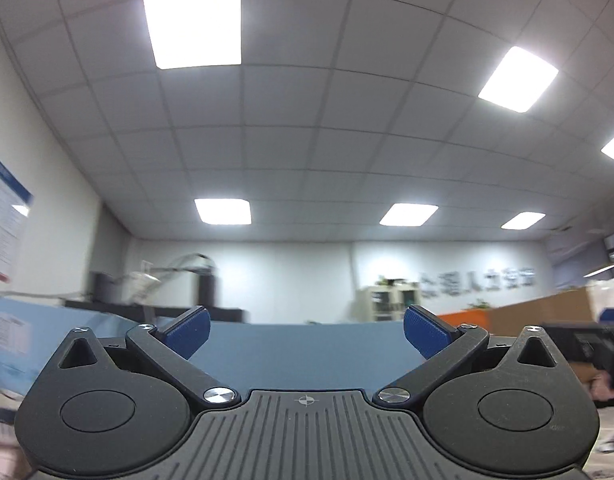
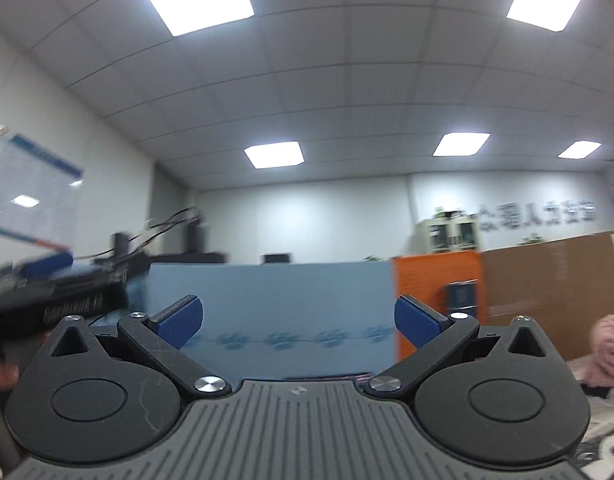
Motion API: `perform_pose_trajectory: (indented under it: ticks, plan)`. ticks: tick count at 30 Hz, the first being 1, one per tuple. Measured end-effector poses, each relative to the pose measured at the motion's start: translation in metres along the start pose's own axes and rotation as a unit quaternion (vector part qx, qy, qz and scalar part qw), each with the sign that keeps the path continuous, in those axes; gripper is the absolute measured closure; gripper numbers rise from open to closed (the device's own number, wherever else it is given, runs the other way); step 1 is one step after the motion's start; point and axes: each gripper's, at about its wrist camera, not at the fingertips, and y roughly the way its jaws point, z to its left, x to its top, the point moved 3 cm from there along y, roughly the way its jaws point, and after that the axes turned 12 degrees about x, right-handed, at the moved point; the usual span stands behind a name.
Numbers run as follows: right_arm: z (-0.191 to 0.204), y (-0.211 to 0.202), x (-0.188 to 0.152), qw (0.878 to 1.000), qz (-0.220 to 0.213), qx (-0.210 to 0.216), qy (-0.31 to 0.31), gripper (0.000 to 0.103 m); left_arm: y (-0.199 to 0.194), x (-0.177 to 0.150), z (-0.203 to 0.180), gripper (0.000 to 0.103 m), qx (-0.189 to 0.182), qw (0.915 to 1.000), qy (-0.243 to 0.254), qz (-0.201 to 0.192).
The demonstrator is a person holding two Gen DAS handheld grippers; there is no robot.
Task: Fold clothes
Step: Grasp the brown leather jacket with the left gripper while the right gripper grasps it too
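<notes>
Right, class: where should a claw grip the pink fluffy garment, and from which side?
Only a bunched, rounded edge of the pink fluffy garment shows, low and right of the open right claw. Probably pinch that raised bulge, coming from its left and downward, as it stands proud. Hems and corners are out of frame.

Fluffy pink garment (image 2: pixel 609 350) lies bunched at the right edge.

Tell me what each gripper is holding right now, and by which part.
Nothing is held. The left gripper and the right gripper both have their jaws spread wide with only air between them, aimed up at the room and ceiling; no garment is gripped.
</notes>
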Motion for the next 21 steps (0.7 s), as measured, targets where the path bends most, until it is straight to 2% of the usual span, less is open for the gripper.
perform_pose_trajectory:
  ticks: [4, 7, 9, 12, 15, 17, 18, 21]
  plan:
    - [0.029, 0.035, -0.017, 0.997, 0.044, 0.065, -0.023, 0.000, 0.009, 0.019, 0.060, 0.000, 0.093, 0.9953, 0.016, -0.022]
    - [0.051, 0.060, -0.030, 0.989, 0.082, 0.112, -0.043, 0.000, 0.022, 0.032, 0.105, 0.000, 0.148, 0.9890, 0.002, -0.012]
    - [0.068, 0.078, -0.041, 0.985, 0.098, 0.132, -0.051, 0.000, 0.038, 0.035, 0.135, 0.000, 0.172, 0.9847, -0.013, 0.023]
    - [0.085, 0.107, -0.056, 0.979, 0.122, 0.142, -0.077, 0.000, 0.068, 0.024, 0.185, 0.000, 0.178, 0.9722, -0.092, 0.121]
    - [0.094, 0.135, -0.075, 0.973, 0.153, 0.141, -0.100, 0.000, 0.093, 0.002, 0.228, 0.000, 0.162, 0.9494, -0.181, 0.200]
    - [0.101, 0.149, -0.085, 0.968, 0.170, 0.143, -0.112, 0.000, 0.090, -0.013, 0.238, 0.000, 0.148, 0.9337, -0.228, 0.233]
    - [0.104, 0.155, -0.090, 0.966, 0.178, 0.144, -0.119, 0.000, 0.090, -0.021, 0.242, 0.000, 0.142, 0.9235, -0.257, 0.247]
    - [0.111, 0.171, -0.104, 0.960, 0.201, 0.142, -0.132, 0.000, 0.103, -0.059, 0.250, 0.000, 0.119, 0.8844, -0.345, 0.291]
